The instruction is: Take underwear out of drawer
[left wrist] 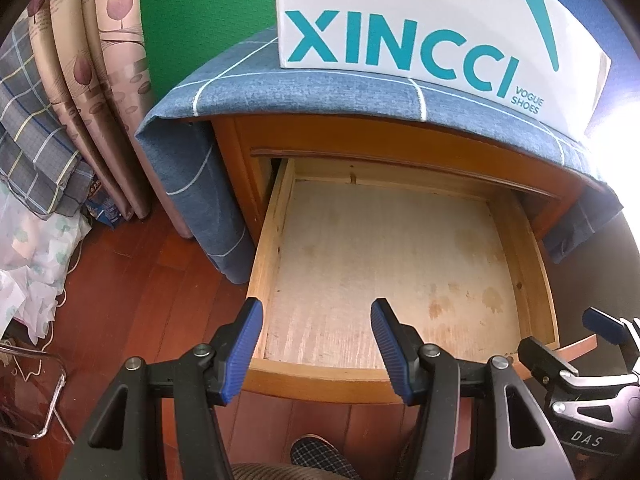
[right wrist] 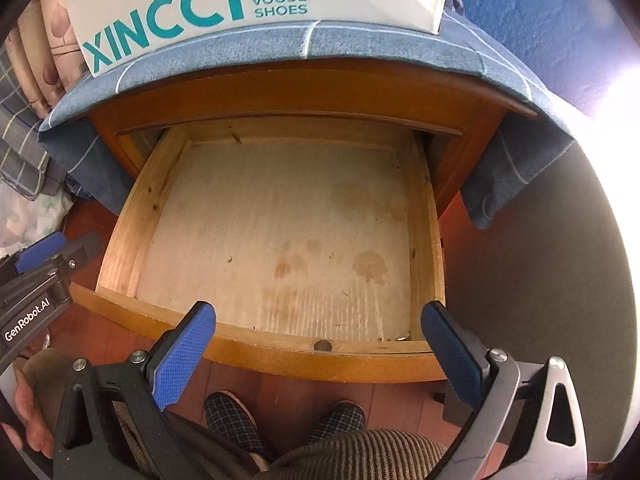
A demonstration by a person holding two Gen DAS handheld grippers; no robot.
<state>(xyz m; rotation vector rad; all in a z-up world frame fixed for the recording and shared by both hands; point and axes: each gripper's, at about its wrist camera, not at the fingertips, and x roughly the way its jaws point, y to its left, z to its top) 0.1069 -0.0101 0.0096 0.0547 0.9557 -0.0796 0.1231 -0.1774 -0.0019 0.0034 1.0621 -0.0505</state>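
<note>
The wooden drawer of a small orange-brown cabinet is pulled out; it also shows in the right wrist view. Its pale, stained bottom is bare and no underwear is in view in either frame. My left gripper is open and empty, just above the drawer's front left part. My right gripper is open and empty, just above the drawer's front edge. Each gripper shows at the edge of the other's view: the right one and the left one.
A white XINCCI shoe box stands on the blue checked cloth covering the cabinet top. Curtains, bedding and bags fill the left. A grey surface lies right of the drawer. The person's plaid slippers stand on the wood floor below.
</note>
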